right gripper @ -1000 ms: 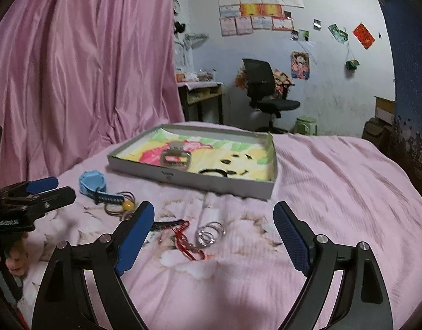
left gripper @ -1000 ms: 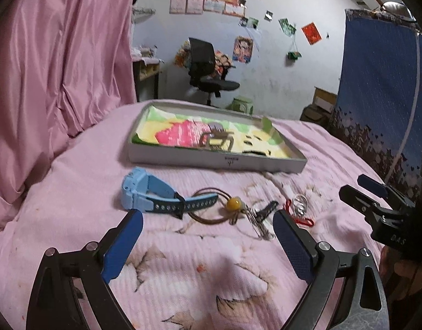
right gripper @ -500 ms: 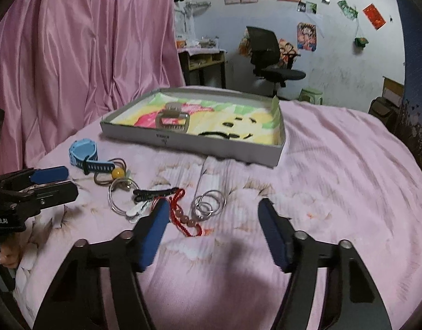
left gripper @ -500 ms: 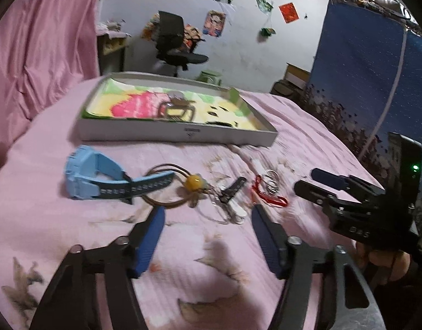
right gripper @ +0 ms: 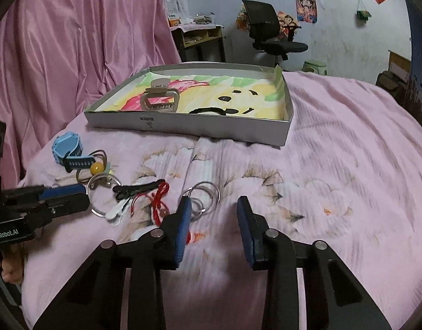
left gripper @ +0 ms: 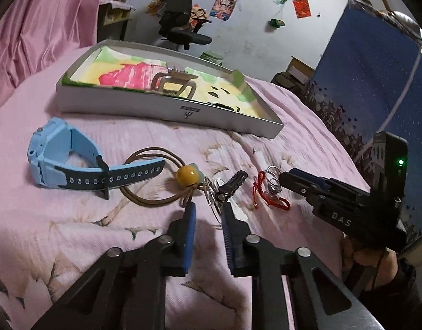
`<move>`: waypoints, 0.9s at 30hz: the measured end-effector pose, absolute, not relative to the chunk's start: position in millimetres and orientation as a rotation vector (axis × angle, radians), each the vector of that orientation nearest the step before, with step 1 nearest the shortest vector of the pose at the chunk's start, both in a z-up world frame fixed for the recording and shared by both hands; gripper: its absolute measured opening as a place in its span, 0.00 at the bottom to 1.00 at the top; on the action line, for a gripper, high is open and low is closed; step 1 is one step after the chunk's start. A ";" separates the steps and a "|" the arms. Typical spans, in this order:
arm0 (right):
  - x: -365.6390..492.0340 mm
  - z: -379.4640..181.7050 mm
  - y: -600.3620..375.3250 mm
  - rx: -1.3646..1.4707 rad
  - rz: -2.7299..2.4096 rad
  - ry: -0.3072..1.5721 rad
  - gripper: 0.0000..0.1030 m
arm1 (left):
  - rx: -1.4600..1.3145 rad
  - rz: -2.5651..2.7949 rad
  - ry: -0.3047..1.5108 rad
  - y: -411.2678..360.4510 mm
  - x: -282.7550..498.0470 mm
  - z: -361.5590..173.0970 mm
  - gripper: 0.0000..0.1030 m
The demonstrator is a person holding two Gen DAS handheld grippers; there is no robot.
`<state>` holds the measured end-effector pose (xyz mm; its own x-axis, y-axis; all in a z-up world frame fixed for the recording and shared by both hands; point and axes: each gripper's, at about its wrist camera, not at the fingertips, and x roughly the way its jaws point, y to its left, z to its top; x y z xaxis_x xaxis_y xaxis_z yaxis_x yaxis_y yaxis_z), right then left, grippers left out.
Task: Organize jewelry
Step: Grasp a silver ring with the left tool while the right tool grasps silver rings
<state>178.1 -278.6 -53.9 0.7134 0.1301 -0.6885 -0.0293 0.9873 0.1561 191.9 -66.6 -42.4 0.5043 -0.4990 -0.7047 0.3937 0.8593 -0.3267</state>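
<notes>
Jewelry lies in a row on the pink bedspread: a blue watch [left gripper: 65,156], a brown cord with a yellow bead [left gripper: 187,175], a large silver ring [right gripper: 100,194], black hair clips [left gripper: 231,184], a red cord bracelet [left gripper: 266,192] and silver rings [right gripper: 204,196]. A shallow grey box [left gripper: 166,110] with a colourful lining holds a beige claw clip [right gripper: 160,100]. My left gripper [left gripper: 208,209] is half closed, its tips at the large silver ring and clips, holding nothing. My right gripper [right gripper: 212,206] is open, its left finger [right gripper: 183,214] over the silver rings.
A pink curtain [right gripper: 73,41] hangs on the left. A blue patterned panel [left gripper: 376,82] stands on the right. A black office chair [right gripper: 268,30] and a desk are beyond the bed. Bare bedspread [right gripper: 348,165] lies right of the jewelry.
Both grippers have moved forward and down toward the jewelry. Both have narrowed, the left one much more. The jewelry has not moved.
</notes>
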 end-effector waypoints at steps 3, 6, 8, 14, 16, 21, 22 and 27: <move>187.4 -57.6 -280.6 0.159 0.093 0.794 0.24 | -0.139 -0.546 0.900 -66.9 193.1 -44.3 0.12; 192.8 -60.9 -282.2 0.181 0.105 0.812 0.19 | -0.138 -0.548 0.906 -68.3 193.7 -45.1 0.09; 196.7 -62.5 -282.5 0.185 0.113 0.822 0.18 | -0.138 -0.547 0.906 -68.7 193.9 -45.3 0.07; 196.7 -63.4 -276.2 0.165 0.135 0.826 0.05 | -0.139 -0.558 0.897 -69.4 193.1 -44.2 0.03; 195.7 -63.3 -276.1 0.165 0.144 0.825 0.04 | -0.134 -0.564 0.886 -70.7 191.6 -42.9 0.03; 190.7 -57.5 -276.3 0.162 0.149 0.786 0.03 | -0.135 -0.574 0.839 -69.5 186.7 -35.8 0.03; 190.0 -56.0 -276.7 0.164 0.148 0.775 0.03 | -0.137 -0.576 0.828 -69.5 185.7 -33.5 0.03; 182.8 -45.5 -280.8 0.175 0.151 0.698 0.02 | -0.142 -0.586 0.784 -68.2 181.7 -23.3 0.03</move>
<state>182.8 -280.8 -45.5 0.7565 0.1960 -0.6239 -0.0796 0.9745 0.2097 181.7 -68.2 -23.3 0.5591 -0.5462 -0.6238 0.4440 0.8326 -0.3311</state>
